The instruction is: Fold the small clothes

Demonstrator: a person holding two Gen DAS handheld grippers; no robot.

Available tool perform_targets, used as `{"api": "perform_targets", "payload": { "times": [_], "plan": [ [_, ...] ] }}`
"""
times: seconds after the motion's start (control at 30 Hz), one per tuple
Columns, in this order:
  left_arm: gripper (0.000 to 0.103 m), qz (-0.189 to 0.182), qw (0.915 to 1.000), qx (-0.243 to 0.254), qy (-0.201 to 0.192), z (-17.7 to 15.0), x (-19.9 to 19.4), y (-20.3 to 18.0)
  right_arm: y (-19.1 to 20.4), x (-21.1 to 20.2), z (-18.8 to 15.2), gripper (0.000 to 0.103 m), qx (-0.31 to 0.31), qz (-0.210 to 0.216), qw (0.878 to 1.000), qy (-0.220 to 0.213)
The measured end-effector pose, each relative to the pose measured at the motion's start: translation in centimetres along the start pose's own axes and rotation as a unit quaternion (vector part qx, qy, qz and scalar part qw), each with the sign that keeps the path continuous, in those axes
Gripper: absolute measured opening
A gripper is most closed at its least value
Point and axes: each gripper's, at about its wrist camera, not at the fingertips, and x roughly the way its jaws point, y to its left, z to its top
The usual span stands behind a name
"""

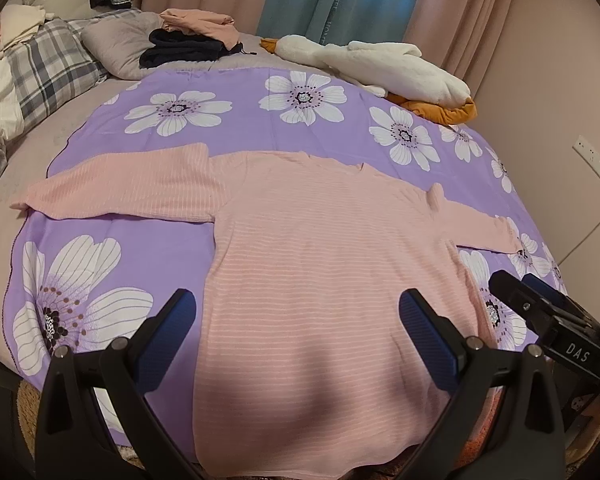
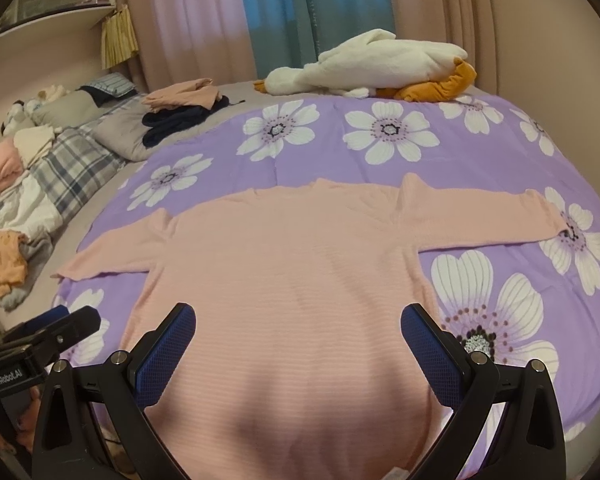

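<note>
A pink ribbed long-sleeved top lies flat on a purple flowered sheet, both sleeves spread out sideways. It also shows in the right wrist view. My left gripper is open and empty, above the top's hem. My right gripper is open and empty, also above the hem. In the left wrist view the right gripper shows at the right edge. In the right wrist view the left gripper shows at the left edge.
A white plush goose lies at the far side of the bed. A stack of folded pink and dark clothes sits at the far left by grey pillows. A plaid blanket and loose clothes lie left. A wall stands right.
</note>
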Motion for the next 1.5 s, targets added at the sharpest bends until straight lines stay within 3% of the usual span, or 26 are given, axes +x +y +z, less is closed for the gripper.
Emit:
{"api": "perform_targets", "payload": {
  "times": [1.17, 1.4, 1.5],
  "plan": [
    [0.101, 0.0, 0.9998, 0.005, 0.018, -0.5, 1.2, -0.9, -0.7, 0.3, 0.2, 0.102, 0.01, 0.008, 1.0, 0.002],
    [0.101, -0.003, 0.9997, 0.01, 0.022, -0.1, 1.5, -1.6, -1.2, 0.1, 0.8, 0.102, 0.017, 0.027, 0.999, -0.005],
    [0.101, -0.002, 0.9996, 0.016, 0.025, 0.2, 1.9, -2.2, -1.9, 0.1, 1.9, 0.103, 0.023, 0.056, 0.998, -0.007]
  ]
}}
